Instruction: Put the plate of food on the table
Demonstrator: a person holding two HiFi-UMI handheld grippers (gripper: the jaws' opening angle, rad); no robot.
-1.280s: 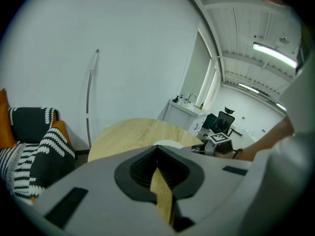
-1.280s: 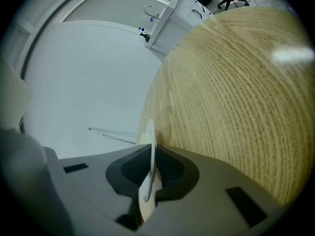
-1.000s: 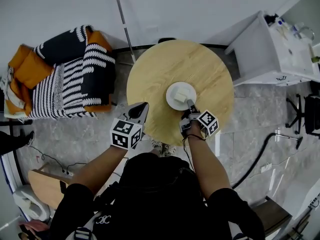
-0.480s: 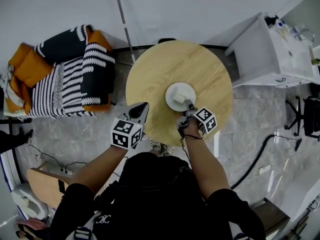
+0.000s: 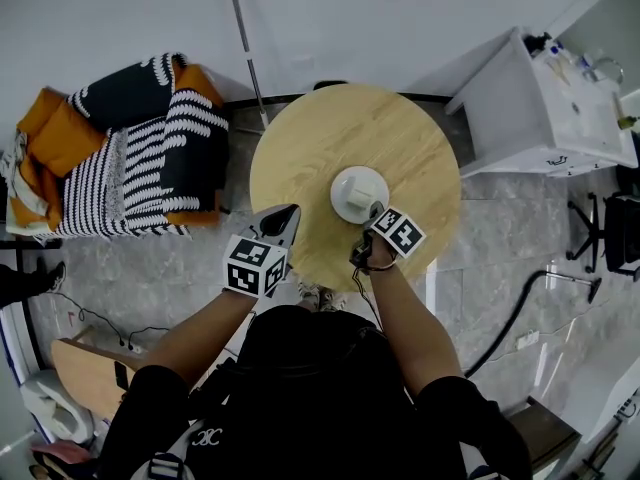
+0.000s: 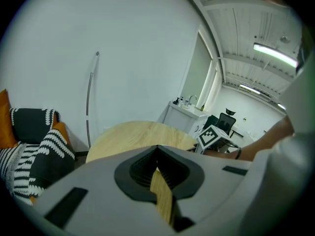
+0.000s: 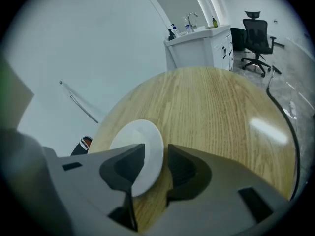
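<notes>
Item one, the left hand-held gripper (image 5: pixel 283 213): it hangs at the near-left edge of the table, jaws pressed together at the tips with nothing between them. Item two, the round light-wood table (image 5: pixel 300 148): it bears the task's thing a little right of its middle. Item three, the round white plate (image 5: pixel 340 180) with a pale block of food (image 5: pixel 358 198): it lies flat on the wood. We judge it stiff, smooth-rimmed, fairly light and breakable. The food looks loose, so we would grip the near rim and keep it level. Item four, the right hand-held gripper (image 5: pixel 373 213): its jaws have just been opening and stand spread, with the plate's near rim in the gap and neither pad pressing on it.
</notes>
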